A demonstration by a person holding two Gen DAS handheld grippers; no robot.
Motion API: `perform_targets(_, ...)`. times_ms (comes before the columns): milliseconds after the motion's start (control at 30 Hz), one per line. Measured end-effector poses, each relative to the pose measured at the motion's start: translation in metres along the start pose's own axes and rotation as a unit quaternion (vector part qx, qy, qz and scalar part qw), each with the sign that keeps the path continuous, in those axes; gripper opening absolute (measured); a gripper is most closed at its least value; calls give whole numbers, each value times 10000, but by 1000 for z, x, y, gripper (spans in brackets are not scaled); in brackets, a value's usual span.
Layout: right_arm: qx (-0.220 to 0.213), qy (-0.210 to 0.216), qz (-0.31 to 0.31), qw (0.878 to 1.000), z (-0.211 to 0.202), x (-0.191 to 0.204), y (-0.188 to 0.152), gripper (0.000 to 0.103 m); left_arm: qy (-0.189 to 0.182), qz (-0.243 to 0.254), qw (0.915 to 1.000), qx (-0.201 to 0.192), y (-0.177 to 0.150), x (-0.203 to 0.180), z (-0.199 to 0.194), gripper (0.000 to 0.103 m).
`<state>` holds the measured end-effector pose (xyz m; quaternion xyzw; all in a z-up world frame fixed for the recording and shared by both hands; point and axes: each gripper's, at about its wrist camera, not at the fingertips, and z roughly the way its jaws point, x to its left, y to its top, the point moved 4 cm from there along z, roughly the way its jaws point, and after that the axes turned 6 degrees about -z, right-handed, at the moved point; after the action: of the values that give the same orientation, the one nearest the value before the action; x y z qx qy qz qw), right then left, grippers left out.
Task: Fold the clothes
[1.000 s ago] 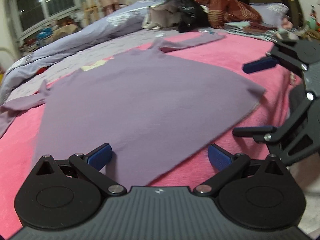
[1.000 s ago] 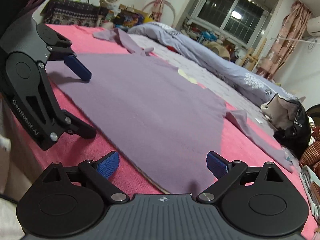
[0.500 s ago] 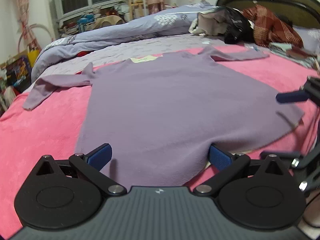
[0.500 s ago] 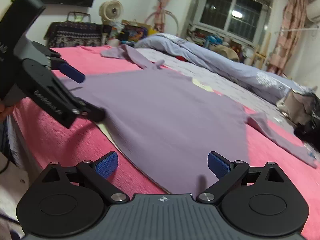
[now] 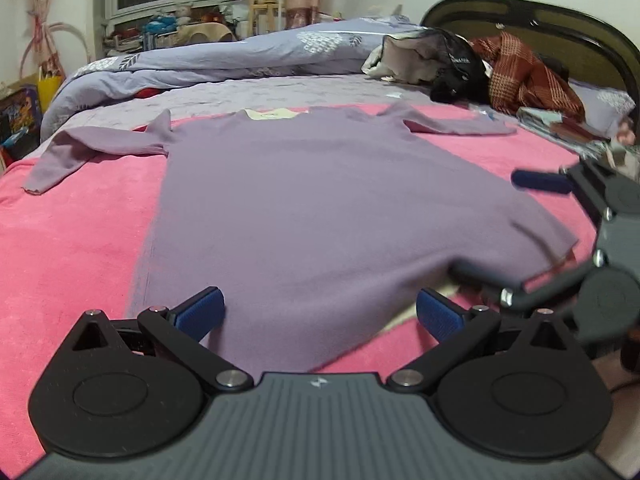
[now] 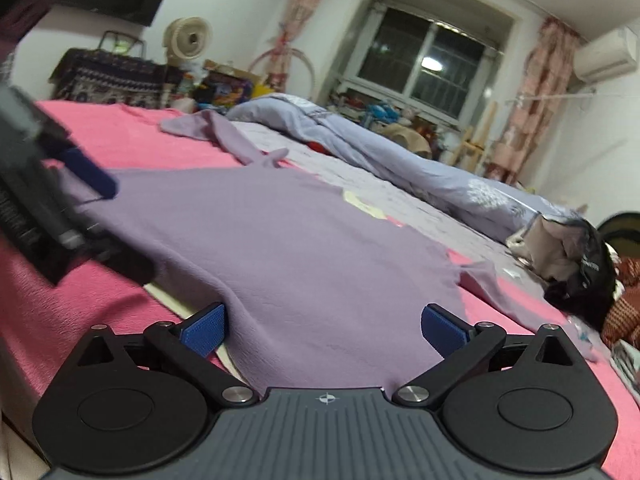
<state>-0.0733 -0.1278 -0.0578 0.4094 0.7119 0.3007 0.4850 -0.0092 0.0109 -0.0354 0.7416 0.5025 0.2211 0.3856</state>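
A lilac long-sleeved top (image 5: 320,208) lies flat on the pink blanket (image 5: 72,248), hem nearest me, both sleeves spread out to the sides. My left gripper (image 5: 319,314) is open, its blue pads straddling the hem near the left corner. My right gripper (image 6: 322,326) is open too, with the hem's right part between its pads. In the left wrist view the right gripper (image 5: 520,236) shows at the right, one finger above the cloth's corner and one at its edge. In the right wrist view the left gripper (image 6: 92,216) shows blurred at the left, over the hem.
A lavender duvet (image 5: 240,60) is bunched along the far side of the bed. A black-and-beige bag (image 5: 432,64) and a red plaid cloth (image 5: 524,76) lie by the dark headboard (image 5: 560,28). The bed's near edge (image 6: 24,280) runs just under the hem.
Both grippers have swung round and moved in to the hem, so the cloth now lies between each pair of pads. The top itself has not moved.
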Motion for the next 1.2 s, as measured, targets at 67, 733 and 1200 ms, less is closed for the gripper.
perform_targets(67,-74,-142,-41,9999,-1,0,1,103,197,96,9998,31,-3,3,-2,103)
perform_targets(733,-183,136,-60,9997,13,28,21,103,152,-997,9937,-482,-5,47,-12,103)
perform_targets(1200,-508,431,512,9965,3,7,8,103,513,-27,9980,-356,-13,19,-6,103)
